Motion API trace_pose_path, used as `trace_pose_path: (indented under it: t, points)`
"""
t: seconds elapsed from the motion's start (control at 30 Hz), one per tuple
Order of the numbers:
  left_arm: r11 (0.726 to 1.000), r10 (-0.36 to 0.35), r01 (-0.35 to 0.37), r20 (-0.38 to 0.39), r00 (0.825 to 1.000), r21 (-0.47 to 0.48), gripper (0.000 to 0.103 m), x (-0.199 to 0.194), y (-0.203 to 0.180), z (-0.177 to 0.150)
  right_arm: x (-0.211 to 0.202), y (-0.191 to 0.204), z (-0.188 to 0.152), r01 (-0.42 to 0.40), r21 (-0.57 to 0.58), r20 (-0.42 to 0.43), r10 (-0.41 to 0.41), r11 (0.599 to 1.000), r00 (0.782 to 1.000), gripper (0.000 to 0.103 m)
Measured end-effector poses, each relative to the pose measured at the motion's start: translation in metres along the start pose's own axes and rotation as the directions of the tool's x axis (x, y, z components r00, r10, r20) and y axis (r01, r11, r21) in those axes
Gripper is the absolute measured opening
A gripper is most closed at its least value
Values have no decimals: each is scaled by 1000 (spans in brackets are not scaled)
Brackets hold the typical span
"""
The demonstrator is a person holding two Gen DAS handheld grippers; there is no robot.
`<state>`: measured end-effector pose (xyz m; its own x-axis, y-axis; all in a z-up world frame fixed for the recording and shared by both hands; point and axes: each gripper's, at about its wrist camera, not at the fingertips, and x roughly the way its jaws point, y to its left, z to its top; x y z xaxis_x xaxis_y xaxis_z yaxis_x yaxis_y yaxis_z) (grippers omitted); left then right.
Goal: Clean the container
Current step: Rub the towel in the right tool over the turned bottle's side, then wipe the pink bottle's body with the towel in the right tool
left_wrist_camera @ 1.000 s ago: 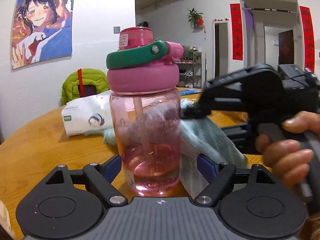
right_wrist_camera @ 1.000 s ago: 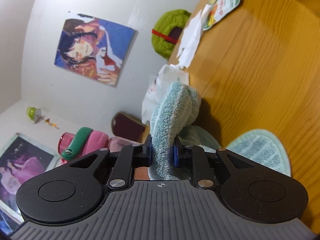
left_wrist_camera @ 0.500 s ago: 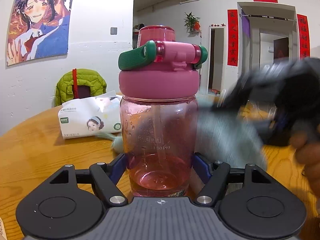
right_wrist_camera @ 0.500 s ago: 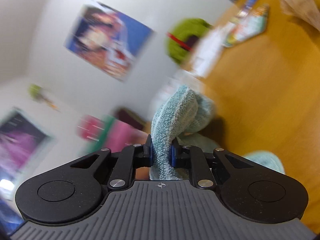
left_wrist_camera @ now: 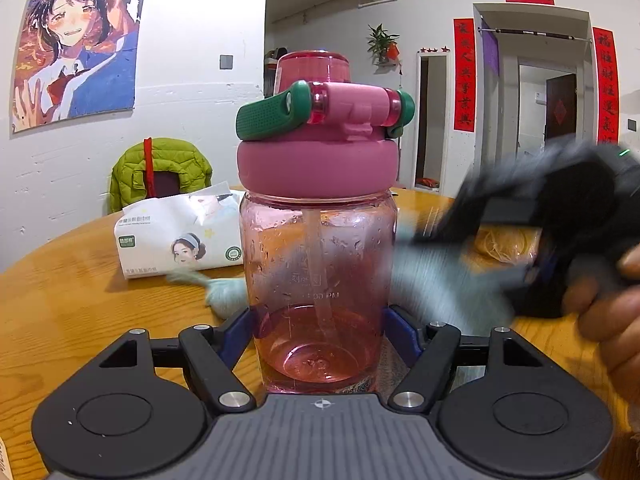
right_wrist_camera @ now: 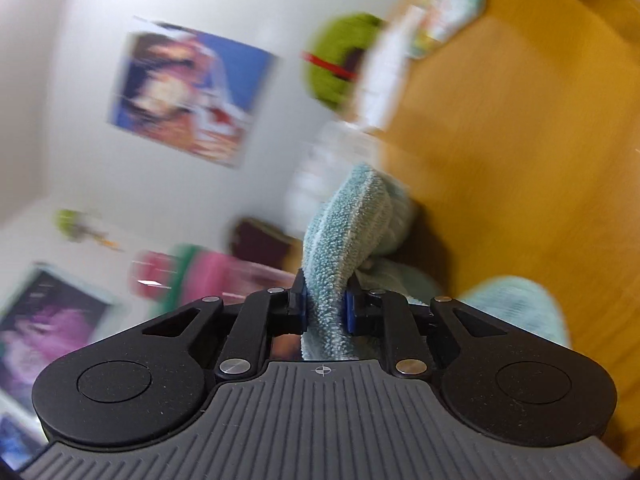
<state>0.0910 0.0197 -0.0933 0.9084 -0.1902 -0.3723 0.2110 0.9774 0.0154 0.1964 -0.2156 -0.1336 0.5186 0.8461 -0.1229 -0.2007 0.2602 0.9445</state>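
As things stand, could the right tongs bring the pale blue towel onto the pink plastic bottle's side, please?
Probably yes: the right tongs grip the pale blue towel right beside the pink plastic bottle, which the left tongs clamp upright; nothing intervenes.

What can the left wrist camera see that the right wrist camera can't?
Only the left wrist view shows the left gripper shut on the pink bottle, the doorway with red banners, the hanging plant, and the hand holding the other gripper.

Only the right wrist view shows the right gripper shut on the teal cloth close up.

Both show the bottle, cloth, wooden table, green jacket and wall poster.
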Motion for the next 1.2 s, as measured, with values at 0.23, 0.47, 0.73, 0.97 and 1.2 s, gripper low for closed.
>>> trace_pose_path:
  t: [0.23,0.47,0.73,0.97,1.2]
  points:
    - [1000,7,-7,-7,1000,21,70,7,-3,1,9,-14,0,155,52,-57,-152,987,987,21]
    - [997,54,-57,-42,998,-59,82,-4,-5,1,5,1,-2,165,-72,28,-164,984,986,21]
    - [997,80,-80,-1,997,20,73,-14,-24,-3,3,-7,4,10,19,43,-11,1000,999,22]
    - [999,43,-42,15,999,-22,71,3,4,2,4,9,-1,86,-46,-50,-89,995,995,22]
    - [999,34,-34,20,999,1,70,3,2,1,11,7,-6,187,-94,-53,-193,978,980,21]
